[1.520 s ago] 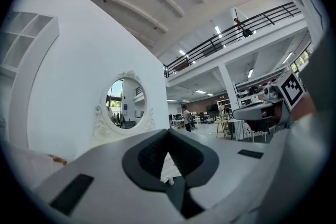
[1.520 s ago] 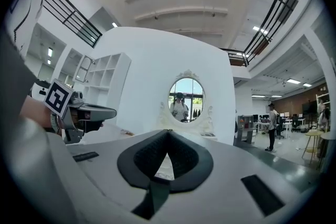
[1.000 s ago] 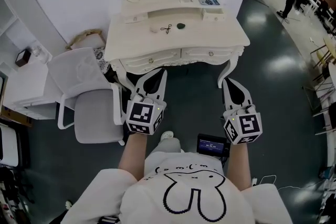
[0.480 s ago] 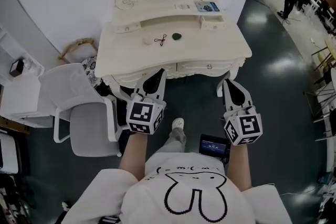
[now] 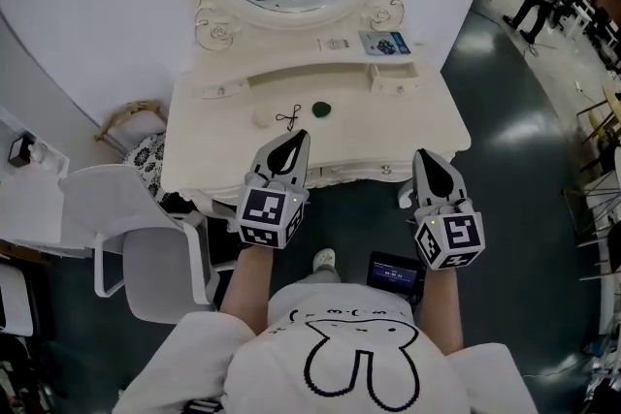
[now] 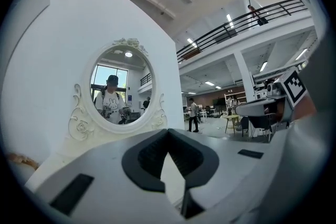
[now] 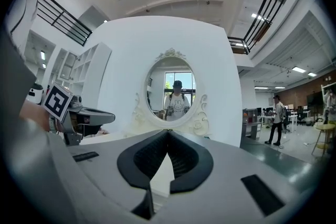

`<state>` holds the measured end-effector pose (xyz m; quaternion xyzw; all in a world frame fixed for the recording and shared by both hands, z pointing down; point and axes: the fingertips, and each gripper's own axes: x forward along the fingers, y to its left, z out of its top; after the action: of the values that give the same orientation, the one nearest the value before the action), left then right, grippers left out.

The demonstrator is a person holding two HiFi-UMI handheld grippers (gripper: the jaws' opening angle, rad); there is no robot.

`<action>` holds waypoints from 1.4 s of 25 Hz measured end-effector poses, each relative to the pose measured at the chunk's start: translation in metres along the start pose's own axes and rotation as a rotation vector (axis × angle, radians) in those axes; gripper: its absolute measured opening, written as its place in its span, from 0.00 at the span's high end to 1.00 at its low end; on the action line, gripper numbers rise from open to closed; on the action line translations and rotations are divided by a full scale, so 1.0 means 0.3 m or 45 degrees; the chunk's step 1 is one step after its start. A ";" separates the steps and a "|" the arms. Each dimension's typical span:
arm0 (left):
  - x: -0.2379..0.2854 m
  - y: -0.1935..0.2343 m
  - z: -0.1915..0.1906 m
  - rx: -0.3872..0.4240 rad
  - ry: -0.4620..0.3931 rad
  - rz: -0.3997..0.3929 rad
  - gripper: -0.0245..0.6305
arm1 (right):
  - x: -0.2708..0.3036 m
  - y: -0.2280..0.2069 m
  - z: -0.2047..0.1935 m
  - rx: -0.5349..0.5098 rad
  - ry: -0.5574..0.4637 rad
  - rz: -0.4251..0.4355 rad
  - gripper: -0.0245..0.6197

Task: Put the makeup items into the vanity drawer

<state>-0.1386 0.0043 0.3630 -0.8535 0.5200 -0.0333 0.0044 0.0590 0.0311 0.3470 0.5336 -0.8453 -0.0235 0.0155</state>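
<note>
Green makeup item (image 5: 321,110) on vanity (image 5: 408,126) just beyond left fingers (image 5: 283,153) (both pairs together).

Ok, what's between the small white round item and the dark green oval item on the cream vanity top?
A thin black scissor-like item lies between them; the head view shows it.

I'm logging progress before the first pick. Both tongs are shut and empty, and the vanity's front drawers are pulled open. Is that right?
Not quite. The drawers are closed, sitting flush in the front of the vanity, as the head view shows. The rest holds: the left tongs and the right tongs are both shut and empty.
</note>
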 end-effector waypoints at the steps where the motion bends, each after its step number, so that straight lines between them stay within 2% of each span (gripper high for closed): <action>1: 0.037 0.019 0.001 -0.002 0.001 -0.002 0.94 | 0.034 -0.018 0.000 0.000 0.000 -0.005 0.95; 6: 0.192 0.098 -0.015 -0.003 0.013 -0.011 0.94 | 0.170 -0.111 -0.023 -0.005 0.014 -0.051 0.95; 14: 0.352 0.160 -0.074 -0.033 0.061 -0.023 0.94 | 0.284 -0.245 -0.065 -0.006 0.066 -0.120 0.95; 22: 0.504 0.229 -0.133 -0.111 0.120 0.055 0.94 | 0.400 -0.388 -0.102 -0.011 0.117 -0.085 0.95; 28: 0.620 0.264 -0.137 -0.162 0.129 0.125 0.94 | 0.540 -0.506 -0.105 -0.015 0.121 -0.006 0.95; 31: 0.668 0.260 -0.162 -0.181 0.163 0.134 0.88 | 0.598 -0.556 -0.121 -0.002 0.126 0.036 0.95; 35: 0.706 0.245 -0.238 -0.250 0.256 0.153 0.72 | 0.653 -0.597 -0.171 0.026 0.151 0.092 0.95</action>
<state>-0.1114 -0.2155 0.4420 -0.8096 0.5686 -0.0674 -0.1293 0.1388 -0.2237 0.3885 0.5032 -0.8619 0.0173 0.0608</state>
